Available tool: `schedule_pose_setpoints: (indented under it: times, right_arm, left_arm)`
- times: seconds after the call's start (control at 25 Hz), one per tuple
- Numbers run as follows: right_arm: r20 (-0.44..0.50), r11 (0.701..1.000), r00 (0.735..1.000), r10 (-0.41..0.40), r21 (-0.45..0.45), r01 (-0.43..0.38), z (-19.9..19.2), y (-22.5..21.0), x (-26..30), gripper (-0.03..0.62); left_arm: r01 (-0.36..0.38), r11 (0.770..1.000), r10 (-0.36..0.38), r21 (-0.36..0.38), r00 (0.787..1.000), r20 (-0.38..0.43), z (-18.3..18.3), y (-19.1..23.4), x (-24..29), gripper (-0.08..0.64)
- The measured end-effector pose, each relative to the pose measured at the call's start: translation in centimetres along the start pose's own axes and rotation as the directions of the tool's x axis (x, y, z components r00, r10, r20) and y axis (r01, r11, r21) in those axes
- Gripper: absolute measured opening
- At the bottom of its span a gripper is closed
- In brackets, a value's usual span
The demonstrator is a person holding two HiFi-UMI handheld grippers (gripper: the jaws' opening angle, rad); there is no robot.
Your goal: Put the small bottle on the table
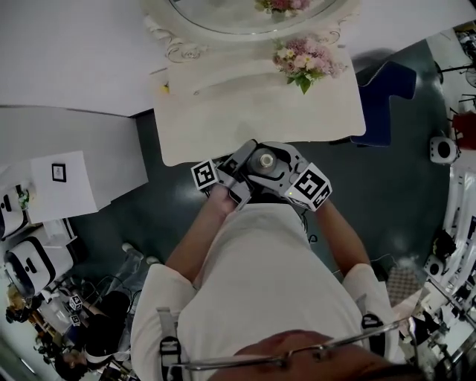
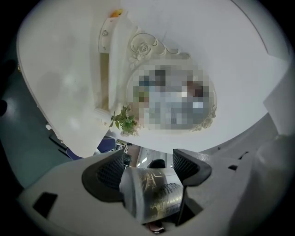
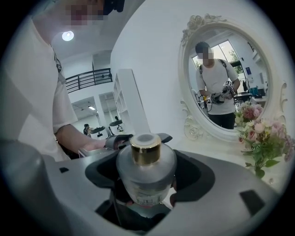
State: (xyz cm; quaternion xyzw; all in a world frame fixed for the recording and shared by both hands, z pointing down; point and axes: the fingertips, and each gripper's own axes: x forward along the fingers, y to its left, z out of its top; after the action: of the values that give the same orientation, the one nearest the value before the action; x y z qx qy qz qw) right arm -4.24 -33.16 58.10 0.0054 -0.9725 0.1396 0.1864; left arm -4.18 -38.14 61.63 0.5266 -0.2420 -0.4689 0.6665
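Note:
The small bottle [image 1: 264, 160] is frosted glass with a gold cap and is held in the air just in front of the white dressing table [image 1: 223, 126], near its front edge. In the right gripper view the bottle [image 3: 146, 170] sits deep between the jaws of my right gripper [image 3: 147, 167], cap pointing away, and the jaws are shut on it. My left gripper [image 2: 150, 162] has its jaws pressed on the bottle's shiny body [image 2: 154, 193], which lies crosswise. In the head view the left gripper [image 1: 238, 175] and the right gripper [image 1: 286, 173] flank the bottle.
An oval mirror [image 1: 223, 15] in an ornate white frame stands at the table's back. A pink flower bouquet [image 1: 306, 58] stands at the back right. A blue chair [image 1: 383, 93] is to the right of the table. A white counter [image 1: 74, 171] and equipment are to the left.

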Motion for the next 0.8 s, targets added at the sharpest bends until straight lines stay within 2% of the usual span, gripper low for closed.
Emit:
schedule_pose_setpoints:
  times: [0.44, 0.8]
  right_arm:
    - [-0.020, 0.990, 0.995, -0.099, 0.095, 0.100, -0.2, -5.4, 3.8, 0.344]
    - [-0.041, 0.964, 0.978, -0.204, 0.163, 0.208, -2.1, -10.4, 4.6, 0.344]
  left_arm:
    - [-0.052, 0.996, 0.048, -0.076, 0.998, -0.049, 5.3, 2.2, 0.7, 0.321]
    - [-0.087, 0.990, 0.078, -0.114, 0.993, -0.085, 7.7, 4.8, 1.5, 0.321]
